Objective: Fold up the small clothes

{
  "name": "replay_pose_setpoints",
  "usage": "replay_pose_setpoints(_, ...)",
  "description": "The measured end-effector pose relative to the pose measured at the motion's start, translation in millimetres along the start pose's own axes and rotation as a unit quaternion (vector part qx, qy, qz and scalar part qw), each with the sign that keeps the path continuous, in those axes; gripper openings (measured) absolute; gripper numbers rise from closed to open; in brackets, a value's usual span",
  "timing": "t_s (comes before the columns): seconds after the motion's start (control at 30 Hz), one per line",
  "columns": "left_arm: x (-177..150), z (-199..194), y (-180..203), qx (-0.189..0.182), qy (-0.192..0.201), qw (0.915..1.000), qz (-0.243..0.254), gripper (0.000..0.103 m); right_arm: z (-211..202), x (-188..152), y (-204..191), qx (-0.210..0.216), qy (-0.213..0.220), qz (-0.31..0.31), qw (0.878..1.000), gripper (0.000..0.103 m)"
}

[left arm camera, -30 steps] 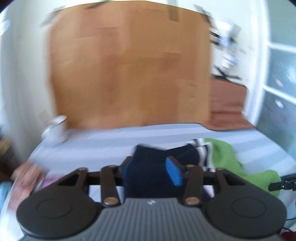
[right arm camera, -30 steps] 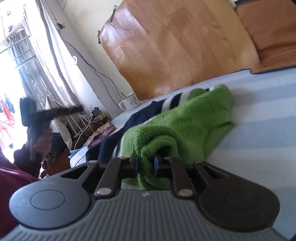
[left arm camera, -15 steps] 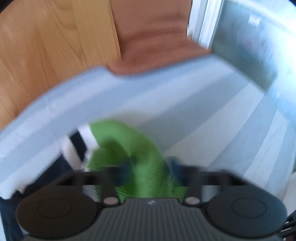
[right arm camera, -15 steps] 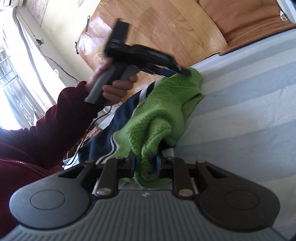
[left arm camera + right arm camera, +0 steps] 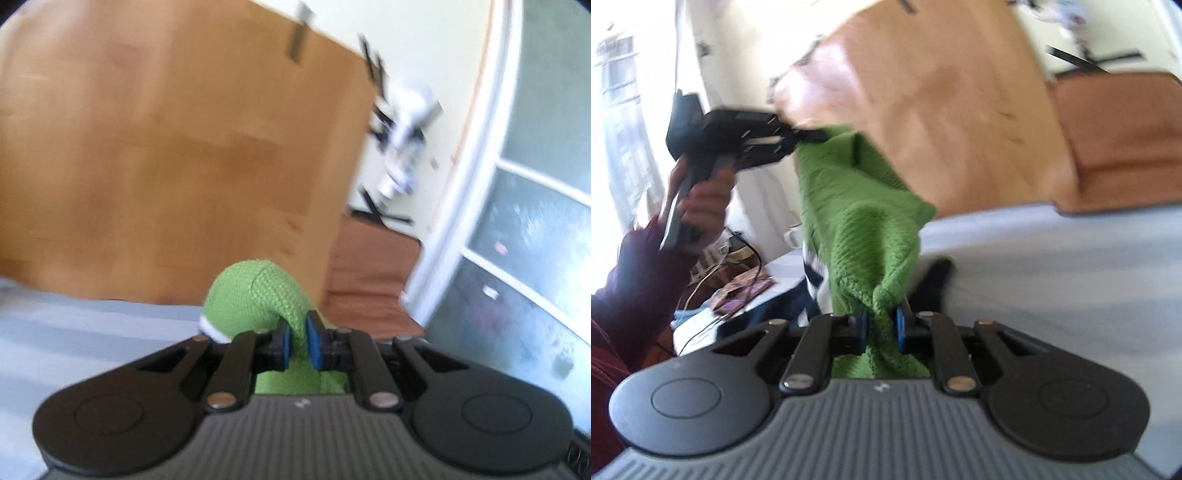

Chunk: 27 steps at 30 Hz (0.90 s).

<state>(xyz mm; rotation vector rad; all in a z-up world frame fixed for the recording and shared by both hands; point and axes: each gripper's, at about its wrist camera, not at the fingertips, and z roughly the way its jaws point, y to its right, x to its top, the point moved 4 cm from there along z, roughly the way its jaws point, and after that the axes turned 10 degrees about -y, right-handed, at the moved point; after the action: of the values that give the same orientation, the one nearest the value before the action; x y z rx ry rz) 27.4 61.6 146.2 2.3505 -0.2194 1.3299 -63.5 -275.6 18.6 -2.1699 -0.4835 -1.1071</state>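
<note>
A green knitted garment (image 5: 857, 221) hangs in the air above the blue-striped bed (image 5: 1052, 280), stretched between both grippers. My right gripper (image 5: 881, 328) is shut on its lower edge. My left gripper (image 5: 297, 341) is shut on another edge of the green garment (image 5: 255, 295); it also shows in the right wrist view (image 5: 809, 137), held up high at the left by a hand in a maroon sleeve. A navy garment with white stripes (image 5: 812, 291) lies on the bed under the green one.
A wooden headboard (image 5: 166, 147) stands behind the bed. A brown cushion (image 5: 1123, 140) lies at the far right. A white mug (image 5: 792, 236), cables and clutter sit left of the bed. A glass door (image 5: 535, 240) is at the right.
My left gripper has closed on the green garment and lifted it high off the bed. My right gripper kept its grip and rose too, so the garment now hangs between them.
</note>
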Motion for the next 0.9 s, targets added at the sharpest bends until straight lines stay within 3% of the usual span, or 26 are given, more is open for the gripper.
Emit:
replay_pose_setpoints(0.1,-52,-37,-40,0.061,-0.003,0.9976,-0.034,0.015,23,0,-9,0.01,-0.033,-0.006,0.999,0.017)
replay_pose_setpoints(0.2,-109,-37,-78,0.126,-0.067,0.9874,-0.069,0.028,47,-11,-7,0.001,-0.083,0.005,0.997,0.017)
replay_pose_setpoints(0.23,-127,-37,-90,0.147,-0.088,0.9819,-0.081,0.025,52,-17,-8,-0.003,-0.101,0.01,0.995,0.017)
replay_pose_setpoints(0.33,-141,-65,-108,0.175,-0.083,0.9774,-0.084,0.026,55,-27,-7,-0.003,-0.12,0.018,0.993,0.018)
replay_pose_setpoints(0.37,-134,-78,-107,0.183,-0.063,0.979,-0.064,0.027,52,-27,-9,-0.003,-0.12,0.017,0.993,0.018)
replay_pose_setpoints(0.4,-122,-83,-100,0.188,-0.044,0.9805,-0.036,0.035,50,-26,-10,-0.005,-0.122,0.016,0.992,0.019)
replay_pose_setpoints(0.43,-113,-88,-92,0.189,-0.03,0.9814,-0.004,0.051,49,-26,-11,-0.009,-0.123,0.016,0.992,0.019)
replay_pose_setpoints(0.53,-96,-83,-62,0.171,-0.012,0.9753,0.139,0.063,49,-26,-12,-0.02,-0.125,0.018,0.992,0.019)
replay_pose_setpoints(0.6,-98,-65,-42,0.151,-0.032,0.9602,0.233,0.063,47,-27,-10,-0.029,-0.124,0.021,0.992,0.019)
replay_pose_setpoints(0.63,-103,-52,-37,0.139,-0.048,0.9486,0.28,0.063,49,-26,-12,-0.037,-0.123,0.024,0.991,0.019)
replay_pose_setpoints(0.77,-125,-18,-31,0.118,-0.104,0.9094,0.385,0.063,43,-21,-13,-0.112,-0.096,0.016,0.989,0.02)
replay_pose_setpoints(0.83,-130,-5,-37,0.111,-0.125,0.9003,0.402,0.064,38,-16,-12,-0.148,-0.086,0.009,0.985,0.02)
replay_pose_setpoints(0.9,-132,2,-41,0.087,-0.148,0.8991,0.403,0.067,36,-13,-10,-0.16,-0.085,0.007,0.983,0.02)
